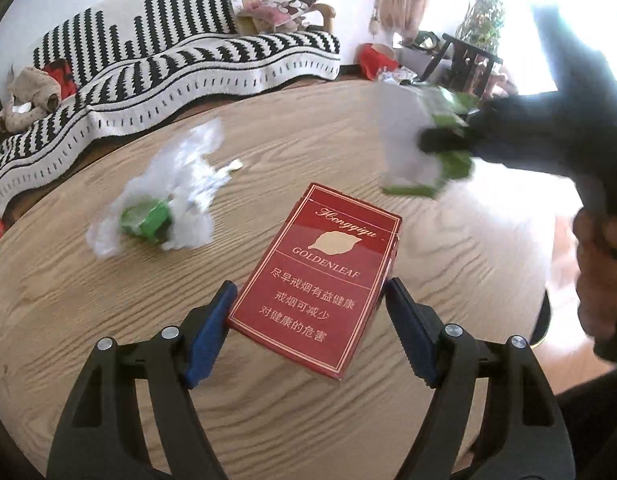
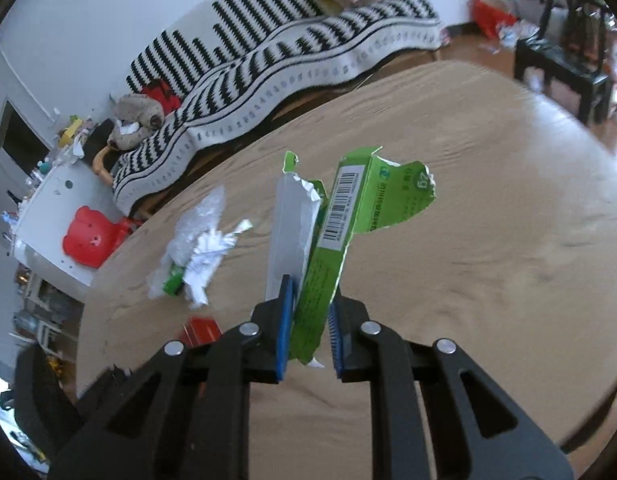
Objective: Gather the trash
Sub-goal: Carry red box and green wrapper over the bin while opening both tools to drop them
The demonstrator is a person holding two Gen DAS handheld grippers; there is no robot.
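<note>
Your right wrist view shows what the left one blurs: the torn green carton [image 2: 328, 240], flattened, with a barcode strip and a silvery inner lining, stands upright between the blue pads of your right gripper [image 2: 308, 336], which is clenched on its lower end. From the left wrist view that same carton [image 1: 424, 140] is only a green-and-white smear, lifted clear of the desk [image 1: 68, 300].

Only the left view shows the red cigarette pack [image 1: 320, 276] well: a flat cardboard box with gold lettering, sitting between the spread fingers of your left gripper [image 1: 308, 320]. The pads do not appear to press on it, so that gripper is released.

A crumpled clear plastic wrapper with a green piece inside [image 1: 156, 212] lies on the desk, apart from the pack. The desk is round, with light wood grain. Behind it stands a sofa under a black-and-white striped knit throw [image 1: 180, 60].
</note>
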